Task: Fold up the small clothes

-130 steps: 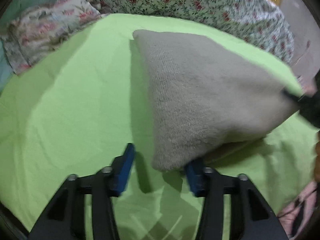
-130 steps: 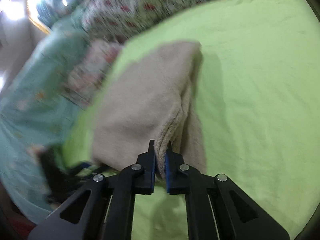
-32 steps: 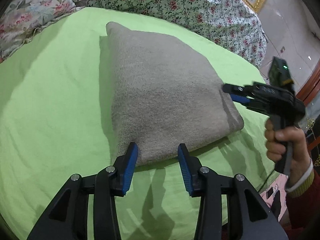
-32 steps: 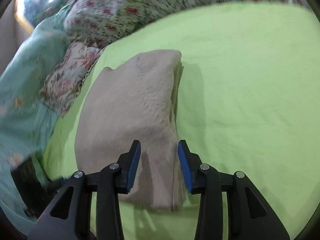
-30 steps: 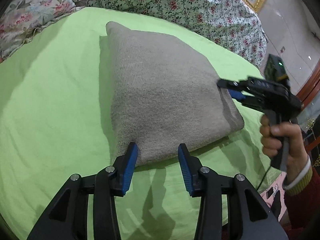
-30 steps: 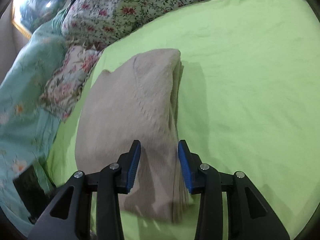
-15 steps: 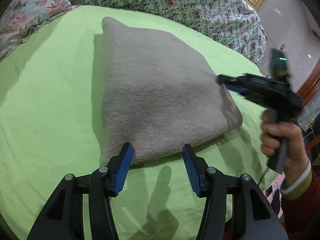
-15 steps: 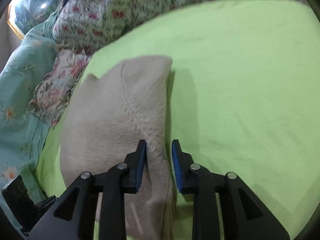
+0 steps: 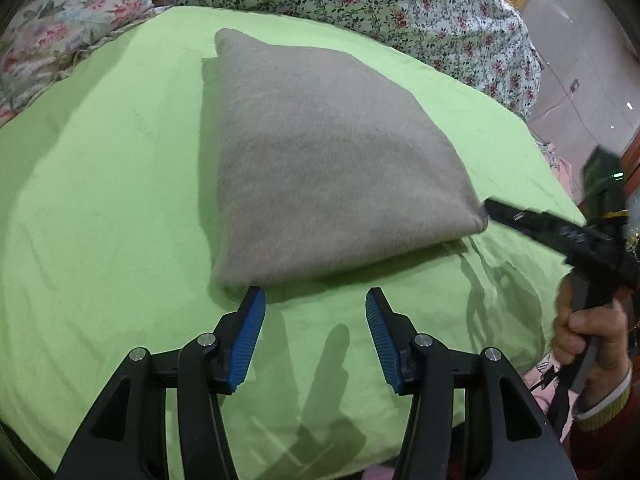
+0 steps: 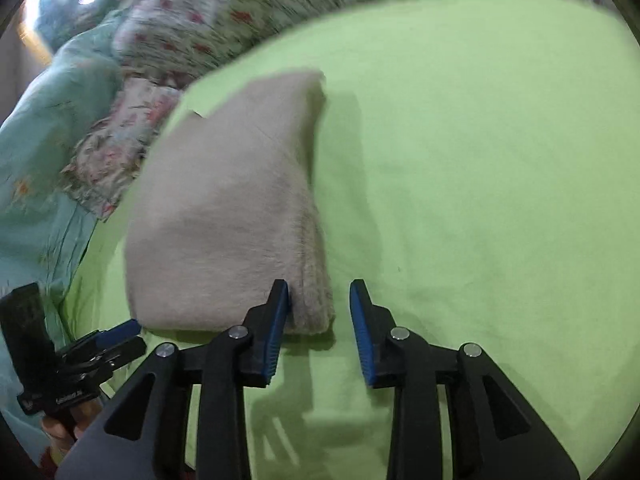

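Clothes: we count one folded beige sweater [image 9: 320, 168], lying mid-bed on the green sheet [image 9: 100, 200].
Left hand-held gripper [image 9: 315, 336]: released, empty, just off the sweater's near edge; wider than a second ago.
Right hand-held gripper [image 10: 318, 326]: jaws opening, pulled back to the sweater's corner, no longer pinching.

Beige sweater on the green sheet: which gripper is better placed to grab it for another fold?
Probably the right gripper. Its jaws are opening around the sweater's near corner, cloth already between them. The left gripper is open just short of the near edge, with only green sheet between its fingers.
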{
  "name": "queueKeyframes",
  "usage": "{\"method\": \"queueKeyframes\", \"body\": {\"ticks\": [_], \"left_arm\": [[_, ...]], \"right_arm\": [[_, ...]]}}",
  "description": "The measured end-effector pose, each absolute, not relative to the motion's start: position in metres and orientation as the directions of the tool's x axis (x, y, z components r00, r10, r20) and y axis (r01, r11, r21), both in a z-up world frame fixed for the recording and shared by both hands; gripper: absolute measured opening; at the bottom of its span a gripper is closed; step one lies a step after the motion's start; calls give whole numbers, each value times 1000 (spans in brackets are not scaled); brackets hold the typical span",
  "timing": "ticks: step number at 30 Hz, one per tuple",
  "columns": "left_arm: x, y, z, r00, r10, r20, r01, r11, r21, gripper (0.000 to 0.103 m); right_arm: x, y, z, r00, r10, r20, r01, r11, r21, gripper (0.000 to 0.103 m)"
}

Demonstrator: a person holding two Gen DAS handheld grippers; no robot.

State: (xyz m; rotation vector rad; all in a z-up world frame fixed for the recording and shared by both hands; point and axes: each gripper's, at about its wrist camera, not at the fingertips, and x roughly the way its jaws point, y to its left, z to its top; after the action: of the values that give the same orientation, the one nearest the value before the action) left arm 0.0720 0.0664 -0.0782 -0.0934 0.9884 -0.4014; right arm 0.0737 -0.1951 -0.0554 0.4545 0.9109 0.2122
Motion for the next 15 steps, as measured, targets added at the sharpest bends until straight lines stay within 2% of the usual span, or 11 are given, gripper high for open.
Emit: {"method": "queueKeyframes", "body": {"ticks": [4, 10, 11, 12, 14, 15], "left_arm": [[49, 71, -69, 512, -349, -785, 280, 932, -231, 54], [17, 80, -57, 559, -301, -773, 250, 950, -189, 75], [12, 81, -55, 566, -283, -774, 237, 955, -176, 81], [9, 84, -54, 574, -273, -772, 230, 959, -169, 82], [0, 88, -53, 584, -255, -771, 214, 964, -156, 83], [-3, 90, -53, 586, -239, -774, 200, 969, -148, 84]], "right_arm": [[48, -191, -30, 646, 375, -665, -28, 882, 470, 33], [19, -186, -35, 628, 395, -671, -38, 876, 480, 34], [16, -184, -37, 621, 394, -678, -41, 880, 474, 36], [12, -181, -38, 614, 392, -685, -43, 883, 467, 38], [5, -178, -40, 604, 389, -695, -50, 889, 455, 53], [1, -176, -40, 603, 387, -698, -52, 892, 449, 57]]}}
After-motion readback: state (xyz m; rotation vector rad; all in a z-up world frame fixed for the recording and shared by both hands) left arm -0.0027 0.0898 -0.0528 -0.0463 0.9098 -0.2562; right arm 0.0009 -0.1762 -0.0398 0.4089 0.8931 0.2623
